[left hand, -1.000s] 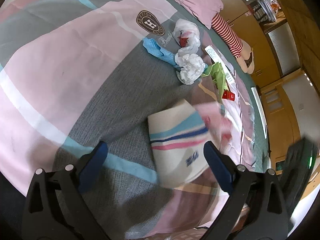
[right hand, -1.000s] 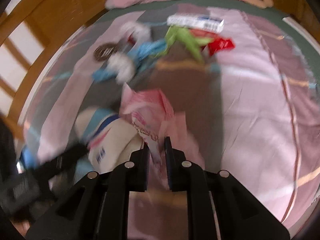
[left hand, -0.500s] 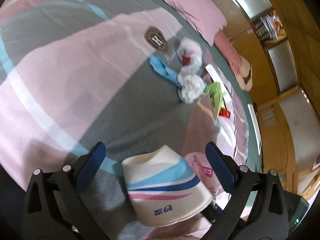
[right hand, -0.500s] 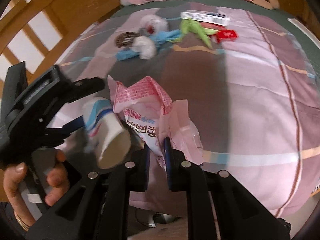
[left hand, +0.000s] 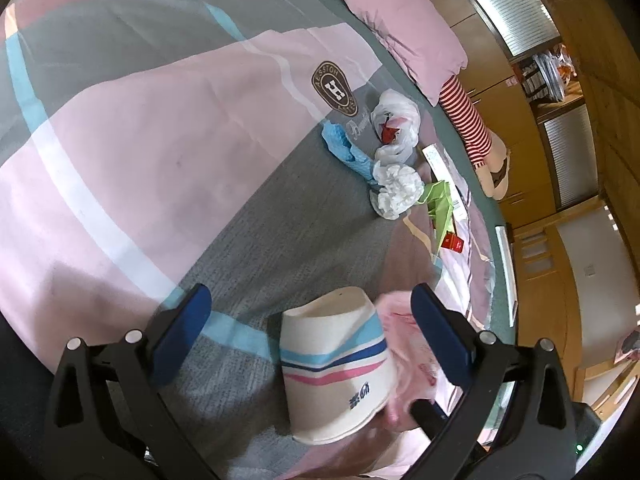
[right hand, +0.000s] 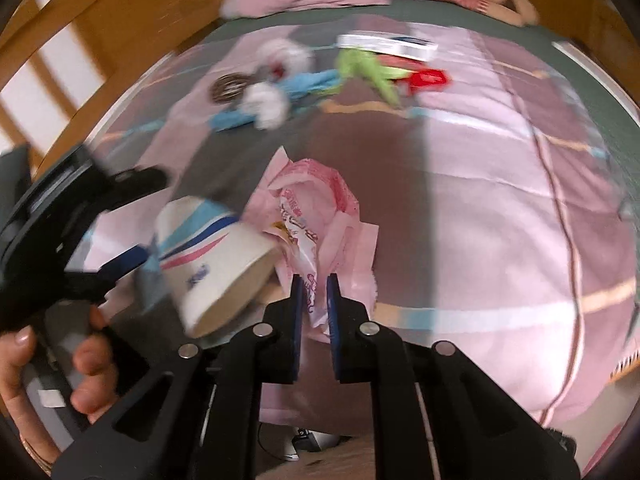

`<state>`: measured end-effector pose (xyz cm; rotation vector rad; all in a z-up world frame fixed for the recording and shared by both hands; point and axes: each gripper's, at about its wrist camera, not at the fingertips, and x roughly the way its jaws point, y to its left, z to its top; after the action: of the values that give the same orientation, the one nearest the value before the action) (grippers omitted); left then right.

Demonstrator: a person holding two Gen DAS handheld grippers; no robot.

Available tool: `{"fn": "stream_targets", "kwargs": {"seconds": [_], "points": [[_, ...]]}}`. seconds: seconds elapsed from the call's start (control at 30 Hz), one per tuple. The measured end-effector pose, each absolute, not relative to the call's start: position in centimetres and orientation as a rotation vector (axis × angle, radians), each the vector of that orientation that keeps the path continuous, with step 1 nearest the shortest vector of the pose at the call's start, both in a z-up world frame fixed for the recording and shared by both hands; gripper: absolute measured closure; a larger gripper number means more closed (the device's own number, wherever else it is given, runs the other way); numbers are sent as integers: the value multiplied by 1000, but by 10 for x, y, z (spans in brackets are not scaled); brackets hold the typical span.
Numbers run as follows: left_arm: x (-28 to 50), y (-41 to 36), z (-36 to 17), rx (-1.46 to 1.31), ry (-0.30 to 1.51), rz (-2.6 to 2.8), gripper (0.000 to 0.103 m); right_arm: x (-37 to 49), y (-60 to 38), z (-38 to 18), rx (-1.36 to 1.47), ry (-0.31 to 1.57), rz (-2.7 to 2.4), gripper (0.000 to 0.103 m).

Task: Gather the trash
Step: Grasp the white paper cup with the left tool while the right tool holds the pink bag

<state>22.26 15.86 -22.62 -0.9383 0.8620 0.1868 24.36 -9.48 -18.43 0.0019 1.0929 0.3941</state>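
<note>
A white paper cup (left hand: 336, 364) with blue and pink stripes lies on its side between the wide-open fingers of my left gripper (left hand: 308, 320), touching neither pad. It also shows in the right wrist view (right hand: 212, 264), its mouth toward the camera. My right gripper (right hand: 313, 292) is shut on a crumpled pink plastic wrapper (right hand: 312, 208), which rests against the cup; the wrapper also shows in the left wrist view (left hand: 408, 360). More trash lies farther up the bed: a white tissue ball (left hand: 398, 190), a blue wrapper (left hand: 344, 150), a white plastic bag (left hand: 394, 126), a green wrapper (left hand: 440, 204), a red packet (left hand: 452, 242).
The bed has a pink, grey and blue striped cover (left hand: 160, 140). A pink pillow (left hand: 404, 28) and a striped doll (left hand: 468, 124) lie at its head. A white flat box (right hand: 386, 46) lies behind the green wrapper. Wooden cabinets (left hand: 520, 100) stand beyond the bed.
The cup and the pink wrapper have stayed together as both grippers shifted over the bed. The left gripper stays open, the right stays shut on the wrapper.
</note>
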Motion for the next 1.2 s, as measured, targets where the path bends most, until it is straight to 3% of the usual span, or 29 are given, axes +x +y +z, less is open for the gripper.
{"fn": "stream_targets", "kwargs": {"seconds": [0.27,0.77,0.83,0.87,0.9,1.0,1.2], "points": [[228,153,-231,-983,882,119,4,247,-151,-187,148,1068,252,91],[249,92,-234,-668,1034,-5,4,244,-153,-198,165,1059,240,91],[249,88,-234,-607,1036,1,16,243,-153,-198,162,1055,238,91],[250,86,-233,-578,1033,6,34,242,-153,-197,160,1052,237,91],[250,84,-232,-545,1032,3,43,242,-153,-197,159,1049,236,91],[248,85,-226,-536,984,-12,54,240,-153,-195,164,1033,239,91],[238,90,-205,-512,868,-20,62,234,-157,-176,182,980,230,97]]}}
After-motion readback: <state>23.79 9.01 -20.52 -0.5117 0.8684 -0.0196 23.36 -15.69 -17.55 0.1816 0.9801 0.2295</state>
